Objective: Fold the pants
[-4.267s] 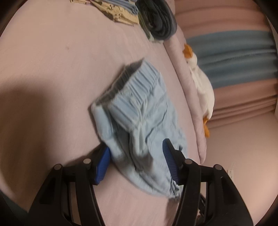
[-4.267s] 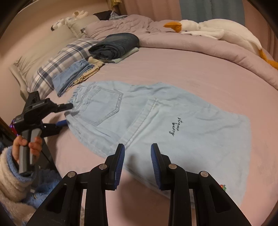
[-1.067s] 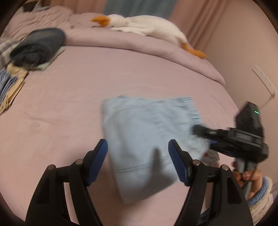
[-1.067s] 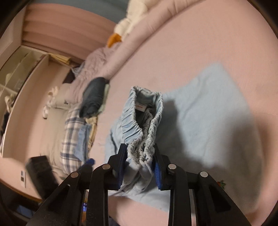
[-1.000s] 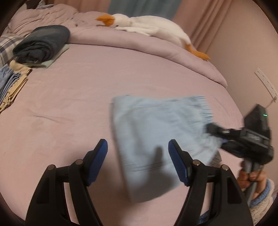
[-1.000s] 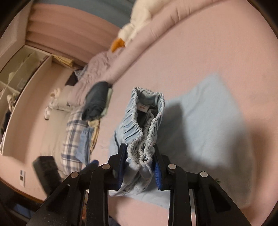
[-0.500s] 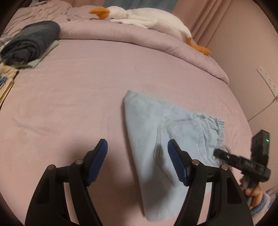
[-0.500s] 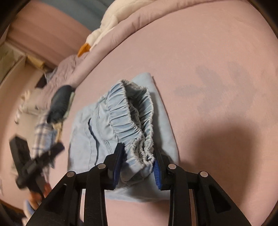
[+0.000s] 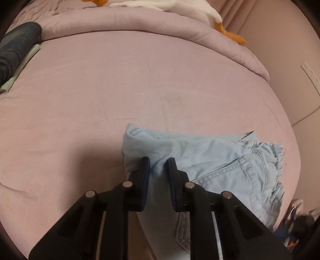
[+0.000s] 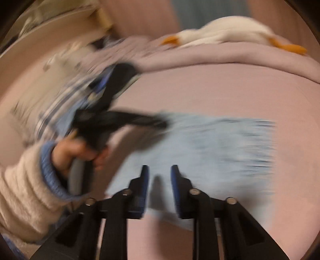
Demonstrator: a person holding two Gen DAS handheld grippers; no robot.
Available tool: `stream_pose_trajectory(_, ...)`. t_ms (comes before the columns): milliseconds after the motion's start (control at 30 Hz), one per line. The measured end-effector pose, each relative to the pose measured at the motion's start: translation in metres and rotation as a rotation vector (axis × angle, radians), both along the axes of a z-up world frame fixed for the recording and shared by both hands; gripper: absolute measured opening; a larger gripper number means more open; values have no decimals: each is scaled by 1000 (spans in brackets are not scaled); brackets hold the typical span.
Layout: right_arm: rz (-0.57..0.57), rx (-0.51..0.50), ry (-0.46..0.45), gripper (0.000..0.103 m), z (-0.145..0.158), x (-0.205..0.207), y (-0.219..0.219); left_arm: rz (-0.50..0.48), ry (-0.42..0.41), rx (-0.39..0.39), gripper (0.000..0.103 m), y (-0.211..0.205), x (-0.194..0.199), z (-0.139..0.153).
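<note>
**Blue pants pinched on the pink bed**

On the pink bed [image 9: 100,90] our light blue pants [image 9: 220,158] lie folded, close to the near edge and over to the right side. We hold a fold of them near their left end with our left gripper [image 9: 158,166]; its jaws are pressed onto the cloth. The waistband with its little ruffles points to the right, and a back pocket faces up.

Our right gripper [image 10: 159,174] hangs over the near edge of the pants [image 10: 210,150]. Its jaws are a little apart with nothing between them. This picture is very blurry. We can see our left hand [image 10: 78,152] in a fluffy white sleeve [image 10: 26,190], holding the other tool.

A rolled purple blanket [image 9: 140,24] runs along the far side of the bed. A white toy goose [image 9: 170,8] with orange feet lies on top of it. At the far left sits a dark folded pile of clothes [image 9: 14,48] on something pale green. None of these touch the pants.

Between the pants and the blanket the bed is bare pink sheet, wide and smooth. To the left it is bare too. On the right the bed edge is close, with a pink wall and a white socket [image 9: 310,74] past it.
</note>
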State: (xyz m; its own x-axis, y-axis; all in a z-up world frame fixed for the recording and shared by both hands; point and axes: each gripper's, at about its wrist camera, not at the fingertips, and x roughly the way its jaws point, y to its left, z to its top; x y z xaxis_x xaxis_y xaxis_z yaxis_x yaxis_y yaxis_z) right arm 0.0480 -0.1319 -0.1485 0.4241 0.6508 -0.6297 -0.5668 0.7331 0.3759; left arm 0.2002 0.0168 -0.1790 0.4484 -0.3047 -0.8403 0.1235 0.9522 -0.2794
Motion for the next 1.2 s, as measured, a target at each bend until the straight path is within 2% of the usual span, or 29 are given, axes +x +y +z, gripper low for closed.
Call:
stream_pose_trajectory(100,126,-115,-40,21,-15,-8,42,-20,-2,5,18,1,1,1)
stream_pose_trajectory(200,173,-232,-39,21,-35,-16,52,-16,2,-11,20,4,4,0)
stream_pose_trajectory(233,173,-227,-52,21,-34,-18,49,-12,0,-16,20,4,5,0)
stream_pose_trajectory(300,181,-206,-18,21,-33,-18,40,-6,-8,-7,20,2,3,1)
stream_pose_trajectory(367,181,-131,39,21,-26,-13,20,0,-16,17,19,0,-6,6)
stream_pose_trajectory(433,127,-41,48,21,-11,-5,-7,-9,-44,20,16,0,-20,14)
stream_pose_trajectory(500,26,-6,-6,21,4,4,-37,-31,-68,-15,16,1,-40,24)
stream_pose_trajectory(567,-102,-20,-30,21,9,21,-69,-62,-87,-48,16,0,-64,30)
stream_pose_trajectory(633,-207,-80,-14,21,1,36,-92,-91,-85,-66,16,-5,-83,28)
stream_pose_trajectory(733,-251,-148,51,21,-22,47,-102,-123,-57,-91,15,-9,-113,12)
stream_pose_trajectory(800,-259,-126,65,21,-33,47,-109,-126,-67,-92,15,-11,-125,3)
stream_pose_trajectory(933,-255,-95,78,22,-19,44,-118,-100,-66,-123,16,-5,-133,7)
stream_pose_trajectory(1000,-254,-32,99,28,-18,40,-126,-85,-65,-147,20,4,-136,13)
stream_pose_trajectory(1033,-262,9,107,40,-16,39,-126,-68,-70,-148,24,11,-137,15)
stream_pose_trajectory(1067,-284,43,116,60,-14,37,-134,-47,-70,-147,41,16,-139,17)
stream_pose_trajectory(1100,-312,59,132,67,-16,38,-141,-17,-67,-149,62,23,-138,17)
stream_pose_trajectory(1133,-327,72,142,72,-19,37,-148,9,-68,-160,66,30,-137,16)
stream_pose_trajectory(1200,-355,113,199,72,-28,41,-159,63,-47,-199,65,44,-129,12)
